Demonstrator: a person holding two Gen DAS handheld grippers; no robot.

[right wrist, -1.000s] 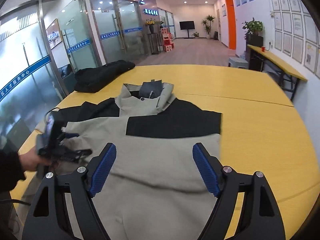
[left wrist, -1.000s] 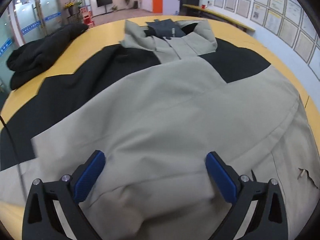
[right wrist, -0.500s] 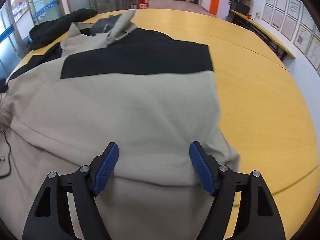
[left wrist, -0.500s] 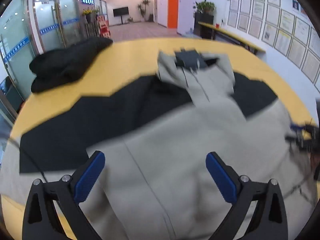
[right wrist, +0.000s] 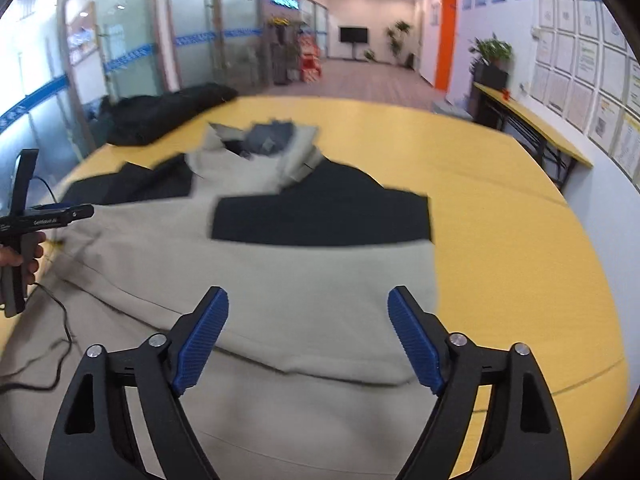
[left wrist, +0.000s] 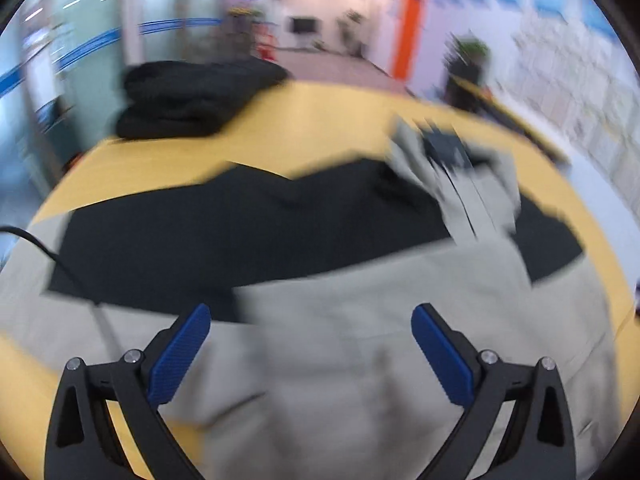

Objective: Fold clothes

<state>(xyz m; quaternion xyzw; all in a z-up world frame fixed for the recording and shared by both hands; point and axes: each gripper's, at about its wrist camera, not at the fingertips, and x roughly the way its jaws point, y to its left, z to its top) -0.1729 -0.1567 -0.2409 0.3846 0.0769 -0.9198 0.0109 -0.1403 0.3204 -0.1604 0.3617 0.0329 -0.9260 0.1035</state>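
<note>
A beige and black jacket (right wrist: 320,264) lies spread on the yellow table (right wrist: 500,216), collar at the far side, right sleeve folded over the body. It also shows in the blurred left wrist view (left wrist: 380,320). My left gripper (left wrist: 310,344) is open and empty above the jacket's lower left part. It shows from the side at the left edge of the right wrist view (right wrist: 48,216), held by a hand. My right gripper (right wrist: 308,336) is open and empty above the jacket's lower right hem.
A black garment (right wrist: 160,112) is piled at the table's far left, also in the left wrist view (left wrist: 192,100). A black cable (right wrist: 60,320) trails over the jacket's left side. A side table (right wrist: 532,120) stands along the right wall.
The left gripper has swung left and lifted, its view now blurred and turned toward the black sleeve. The right gripper has lifted and pulled back from the hem. Both stay open.
</note>
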